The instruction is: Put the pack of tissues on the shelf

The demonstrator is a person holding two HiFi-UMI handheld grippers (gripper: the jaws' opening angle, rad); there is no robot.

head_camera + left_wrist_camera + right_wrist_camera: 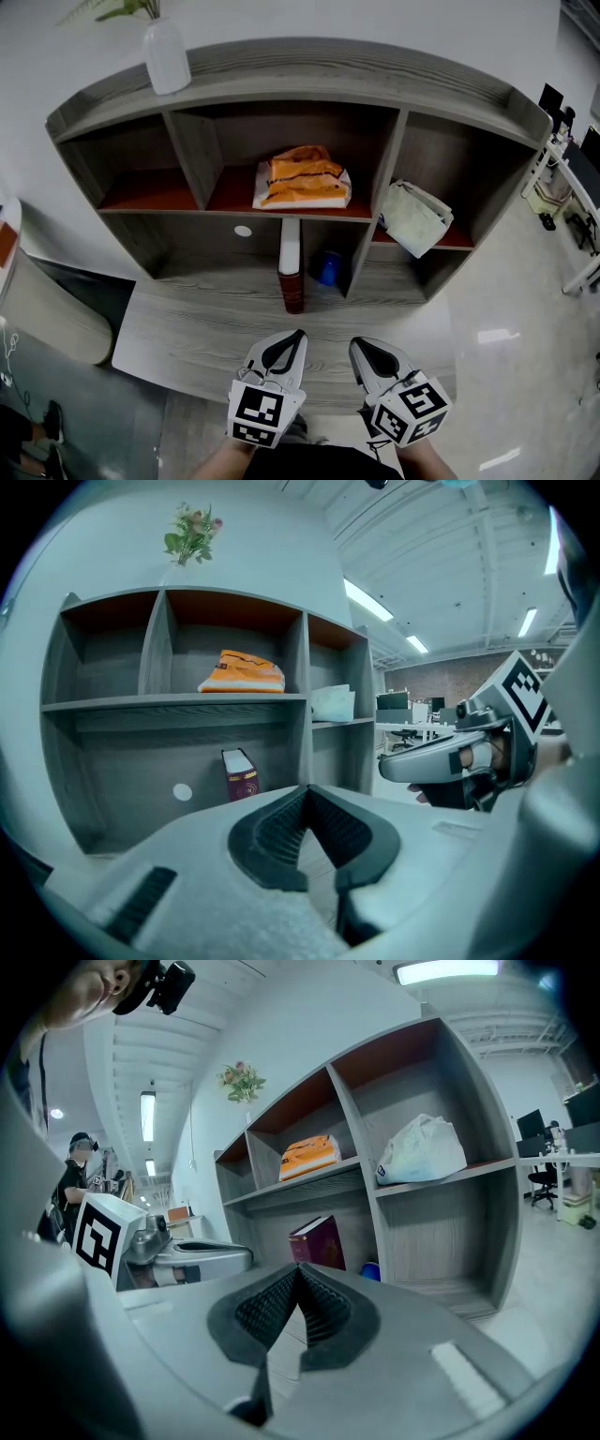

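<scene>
The orange pack of tissues [302,178] [242,673] [309,1157] lies flat in the upper middle compartment of the grey wooden shelf [309,66]. Both grippers hang side by side in front of the shelf's low ledge, well short of the pack. My left gripper [298,336] [307,789] is shut, its pads meeting with nothing between them. My right gripper [361,345] [298,1267] is also shut and empty. Each gripper shows in the other's view, level with it.
A white plastic bag [412,217] [422,1149] fills the upper right compartment. A dark red book [292,262] [241,775] stands upright on the lower level beside a blue object [328,267]. A white vase [167,56] stands on top. Office desks stand at the right.
</scene>
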